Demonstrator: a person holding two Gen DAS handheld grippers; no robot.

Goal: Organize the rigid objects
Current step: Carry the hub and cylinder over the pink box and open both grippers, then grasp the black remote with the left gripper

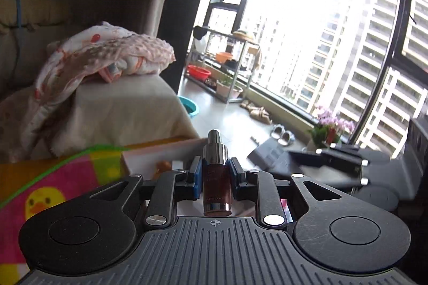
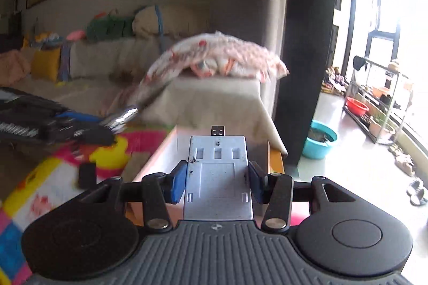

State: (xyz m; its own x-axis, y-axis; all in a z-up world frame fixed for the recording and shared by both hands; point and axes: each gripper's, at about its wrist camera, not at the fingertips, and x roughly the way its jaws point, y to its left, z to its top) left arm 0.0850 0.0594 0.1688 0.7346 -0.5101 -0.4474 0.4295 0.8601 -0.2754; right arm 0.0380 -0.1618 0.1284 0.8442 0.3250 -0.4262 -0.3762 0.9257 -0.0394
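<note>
Left wrist cam sitting just behind left gripper, looking forward along fingers, tilting slightly down, facing window; sofa lying left of frame. Right wrist cam sitting just behind right gripper, same slight down tilt, facing sofa head-on; window falling at right edge. Both riding close above open box. Views sharing sofa arm with floral blanket, shelf rack with red basin, teal basin, duck cloth. Each cam catching other gripper at its edge, blurred.
</note>
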